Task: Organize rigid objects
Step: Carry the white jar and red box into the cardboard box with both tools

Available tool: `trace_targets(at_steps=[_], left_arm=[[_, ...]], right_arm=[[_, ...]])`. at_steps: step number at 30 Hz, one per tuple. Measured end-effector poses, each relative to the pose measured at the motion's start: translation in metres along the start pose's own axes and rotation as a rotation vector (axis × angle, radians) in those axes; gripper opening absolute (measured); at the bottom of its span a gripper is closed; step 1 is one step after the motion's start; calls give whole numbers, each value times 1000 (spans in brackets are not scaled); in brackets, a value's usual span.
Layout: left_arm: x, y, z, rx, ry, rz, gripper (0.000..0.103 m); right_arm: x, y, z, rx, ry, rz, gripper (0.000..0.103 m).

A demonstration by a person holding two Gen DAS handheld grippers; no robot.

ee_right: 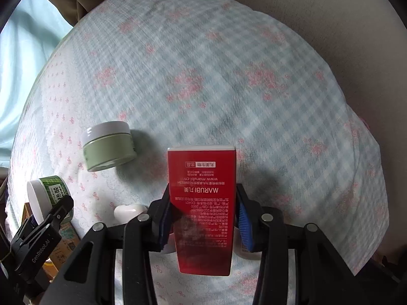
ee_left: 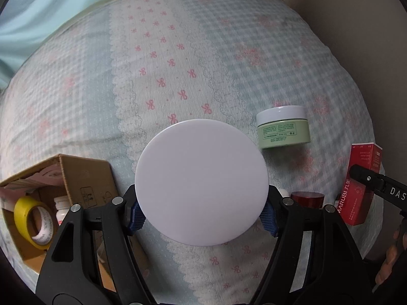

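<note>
My left gripper [ee_left: 202,213] is shut on a jar with a round white lid [ee_left: 201,180], held above the bedspread; the right wrist view shows it as a green-labelled jar [ee_right: 47,198] at the left. My right gripper [ee_right: 203,216] is shut on a red MARUBI box [ee_right: 203,203], lifted off the bed; the left wrist view shows that box [ee_left: 361,185] at the right. A pale green jar with a white lid [ee_left: 283,127] lies on the bed between them, also in the right wrist view [ee_right: 109,146].
An open cardboard box [ee_left: 63,178] at the left holds a yellow tape roll [ee_left: 33,222] and a white bottle [ee_left: 62,207]. A dark red lid [ee_left: 307,199] and a small white item [ee_right: 129,212] lie on the checked bedspread [ee_left: 178,63].
</note>
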State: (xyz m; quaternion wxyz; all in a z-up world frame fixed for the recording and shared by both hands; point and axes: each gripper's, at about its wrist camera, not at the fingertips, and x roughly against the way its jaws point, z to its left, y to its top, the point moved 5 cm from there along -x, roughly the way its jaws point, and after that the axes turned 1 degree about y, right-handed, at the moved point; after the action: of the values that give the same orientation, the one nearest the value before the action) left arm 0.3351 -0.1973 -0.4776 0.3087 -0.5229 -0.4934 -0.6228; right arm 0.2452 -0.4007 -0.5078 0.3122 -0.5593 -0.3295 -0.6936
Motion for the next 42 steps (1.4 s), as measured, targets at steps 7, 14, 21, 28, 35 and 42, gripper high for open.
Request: trace_targets(at_steps=[7, 14, 21, 28, 35, 42], left_arm=[[88, -5, 9, 43, -4, -111, 68], [184, -31, 34, 113, -27, -191, 68], [259, -70, 83, 189, 39, -255, 68], [299, -117, 132, 253, 84, -281, 68], [313, -149, 181, 311, 76, -293, 68], [310, -163, 239, 314, 50, -282, 68]], right_arm=[[73, -8, 19, 60, 52, -83, 40], [149, -35, 45, 183, 121, -157, 40], [191, -68, 81, 344, 175, -185, 40], [214, -108, 123, 432, 251, -204, 40], [229, -151, 176, 514, 310, -209, 40], [236, -183, 238, 543, 322, -226, 40]])
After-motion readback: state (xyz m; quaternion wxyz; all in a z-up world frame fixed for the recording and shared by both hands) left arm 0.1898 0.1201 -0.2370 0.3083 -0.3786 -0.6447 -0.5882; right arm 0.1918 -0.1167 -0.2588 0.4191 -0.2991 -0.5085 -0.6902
